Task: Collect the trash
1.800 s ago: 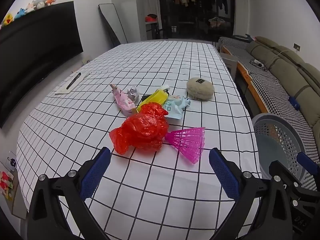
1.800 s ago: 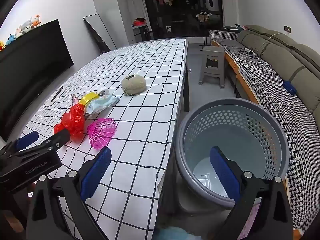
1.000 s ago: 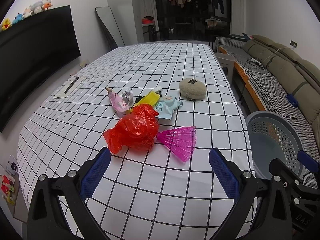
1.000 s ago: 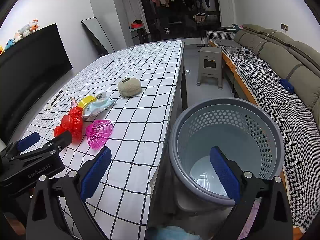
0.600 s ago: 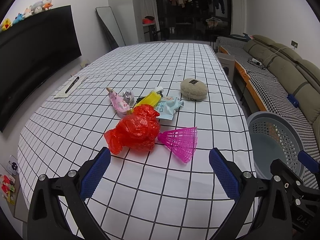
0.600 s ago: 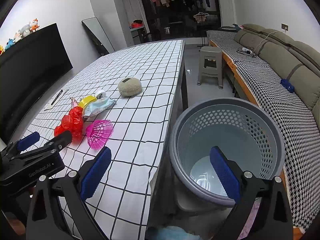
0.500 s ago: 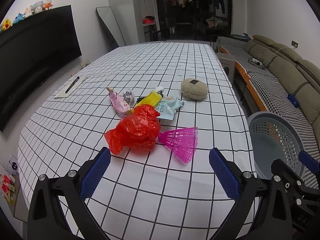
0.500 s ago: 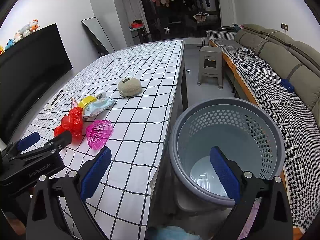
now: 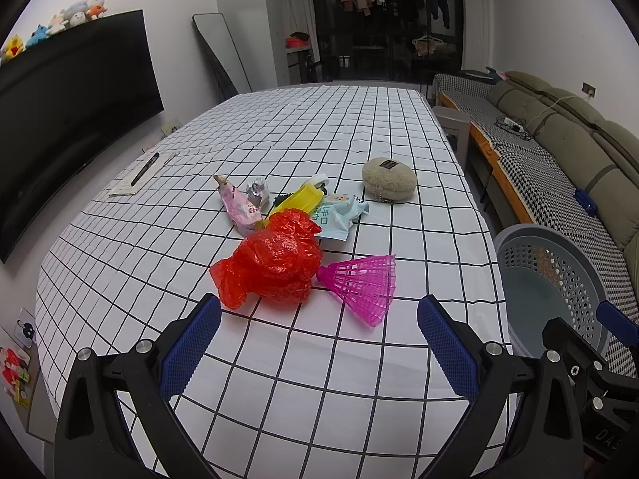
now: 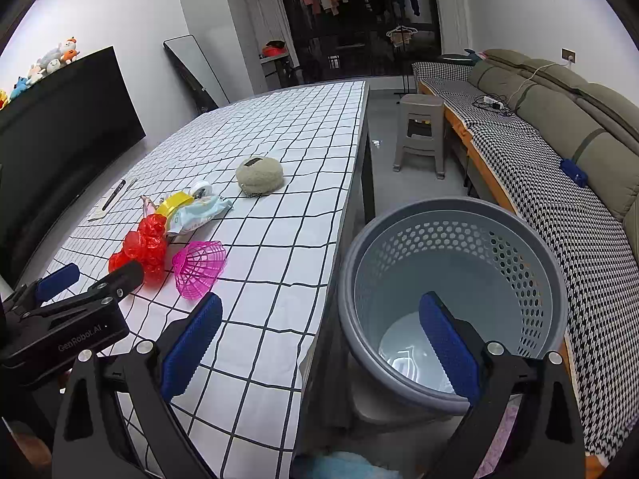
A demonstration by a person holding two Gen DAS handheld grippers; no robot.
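A crumpled red plastic bag (image 9: 275, 259) lies on the checked tablecloth (image 9: 279, 379), with a pink plastic shuttlecock (image 9: 365, 283) right of it. Behind them lie a pink wrapper (image 9: 239, 207), a yellow wrapper (image 9: 297, 199) and a light blue packet (image 9: 337, 217). My left gripper (image 9: 319, 343) is open and empty, just short of the red bag. My right gripper (image 10: 319, 339) is open and empty, above the table's right edge and the rim of the grey perforated bin (image 10: 531, 247). The red bag (image 10: 145, 245) and shuttlecock (image 10: 199, 265) also show in the right wrist view.
A beige fuzzy pouch (image 9: 389, 179) sits further back on the table. A pen on paper (image 9: 143, 169) lies far left. The bin (image 9: 555, 279) stands on the floor right of the table. A grey stool (image 10: 421, 131) and a sofa (image 10: 559, 127) stand beyond.
My left gripper has crept slightly forward toward the red bag. The right gripper has barely moved. Both stay open.
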